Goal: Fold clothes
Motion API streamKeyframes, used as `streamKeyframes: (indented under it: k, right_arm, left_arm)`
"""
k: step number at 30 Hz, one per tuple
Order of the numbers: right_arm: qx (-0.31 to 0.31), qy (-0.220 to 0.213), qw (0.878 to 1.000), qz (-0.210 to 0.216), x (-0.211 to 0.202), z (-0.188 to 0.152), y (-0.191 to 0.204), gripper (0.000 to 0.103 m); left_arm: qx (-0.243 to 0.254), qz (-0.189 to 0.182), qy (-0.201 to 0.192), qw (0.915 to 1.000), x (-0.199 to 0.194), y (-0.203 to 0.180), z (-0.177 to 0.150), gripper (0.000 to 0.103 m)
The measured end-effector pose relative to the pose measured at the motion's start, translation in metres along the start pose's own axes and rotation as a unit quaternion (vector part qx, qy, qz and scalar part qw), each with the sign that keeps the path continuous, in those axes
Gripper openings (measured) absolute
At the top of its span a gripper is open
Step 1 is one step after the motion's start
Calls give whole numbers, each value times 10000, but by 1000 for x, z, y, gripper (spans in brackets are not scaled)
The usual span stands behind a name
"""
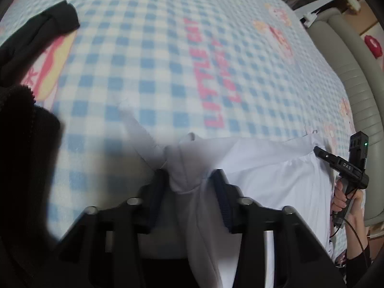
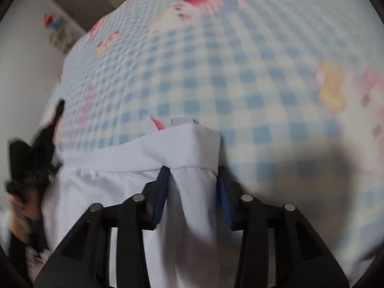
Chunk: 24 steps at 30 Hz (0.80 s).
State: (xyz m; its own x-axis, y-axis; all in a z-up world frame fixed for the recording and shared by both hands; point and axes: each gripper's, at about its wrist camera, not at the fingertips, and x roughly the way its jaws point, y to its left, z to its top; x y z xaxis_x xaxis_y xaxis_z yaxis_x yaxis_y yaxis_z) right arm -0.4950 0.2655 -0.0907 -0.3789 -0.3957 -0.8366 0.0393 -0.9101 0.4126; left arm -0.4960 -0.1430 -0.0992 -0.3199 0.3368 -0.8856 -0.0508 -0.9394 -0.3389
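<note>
Two grippers, each clamped on the same white garment (image 1: pixel 268 175). Left gripper (image 1: pixel 189 182) seen from its own camera with a bunched fold of white cloth pinched between the blue-padded fingers (image 1: pixel 222 199), the cloth rising above the tips and running down between the jaws toward the lens. Right gripper (image 2: pixel 192 184) likewise closed on a folded hem of the garment, with the blue pads (image 2: pixel 223 204) pressing both sides of a hanging strip. Between the two tools, the white fabric stretched, held a little above the checked blue and white blanket (image 1: pixel 156 55), lower part of the garment spreading toward the person. In the left view, right gripper also visible at the far right edge of the cloth, held by a hand (image 1: pixel 343 199). Dark clothing (image 1: pixel 38 33) lying on the blanket at the upper left, well apart from the white garment. Pink letters and cartoon prints on the blanket, partly blurred.
</note>
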Motion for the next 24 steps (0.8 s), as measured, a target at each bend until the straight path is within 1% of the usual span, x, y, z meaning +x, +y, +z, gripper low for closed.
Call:
streamKeyframes:
  k: [1, 2, 3, 5, 6, 7, 8, 9, 10, 11, 12, 13, 14, 16, 18, 19, 20, 22, 23, 24]
  right_arm:
    - [-2, -62, 10000, 48, 0, 0, 0, 33]
    - [-4, -125, 9999, 96, -1, 0, 1, 14]
    - [-78, -226, 9997, 89, -4, 1, 4, 10]
    - [-344, -502, 9981, -28, -20, 5, 16, 9]
    - [-336, -555, 9979, -46, -24, 8, 17, 9]
    - [-306, -520, 9981, -122, -25, 11, 17, 9]
    - [-293, -358, 9986, -256, -20, 11, 18, 11]
    - [-277, -91, 9987, -407, -11, 11, 19, 13]
    - [-263, 125, 9982, -528, -5, 9, 19, 22]
    - [-249, 159, 9979, -578, -7, 7, 20, 25]
    - [-235, 44, 9980, -589, -17, 5, 23, 25]
    - [-251, -68, 9980, -572, -29, 2, 26, 28]
    - [-304, -179, 9980, -520, -45, -3, 30, 36]
    - [-408, -401, 9975, -416, -78, -13, 38, 37]
    - [-513, -622, 9963, -311, -110, -22, 46, 38]
    - [-565, -732, 9954, -259, -126, -27, 50, 41]
    - [-637, -777, 9949, -128, -142, -37, 54, 43]
    - [-843, -614, 9939, 353, -162, -77, 73, 43]
    - [-948, -513, 9924, 598, -170, -99, 84, 43]
    - [-1046, -404, 9906, 778, -175, -123, 95, 43]
  left_arm:
    - [146, 190, -147, 9996, -5, -6, 1, 13]
    - [255, 368, -303, 9985, -10, -12, 2, 12]
    - [363, 551, -453, 9968, -15, -18, 3, 12]
    - [564, 1017, -580, 9915, -18, -27, 9, 12]
    - [585, 1129, -390, 9911, -9, -28, 12, 12]
    - [597, 1236, -202, 9903, -1, -29, 14, 17]
    - [502, 1294, -47, 9903, 3, -29, 14, 18]
    - [407, 1351, 108, 9899, 7, -29, 13, 19]
    - [312, 1396, 236, 9894, 9, -29, 13, 21]
    - [225, 1300, 29, 9913, -5, -34, 9, 22]
    - [149, 1193, -185, 9926, -19, -38, 5, 22]
    - [225, 964, -466, 9940, -37, -47, -3, 22]
    - [323, 818, -694, 9937, -53, -56, -11, 22]
    - [517, 646, -961, 9919, -80, -76, -36, 25]
    - [715, 255, -930, 9928, -91, -94, -64, 25]
    - [813, 59, -915, 9925, -96, -104, -79, 25]
    - [903, -144, -914, 9916, -100, -114, -102, 25]
    - [1034, -380, -905, 9898, -105, -130, -142, 28]
    - [1075, -399, -826, 9900, -101, -138, -162, 35]
    - [1116, -418, -747, 9901, -96, -146, -182, 39]
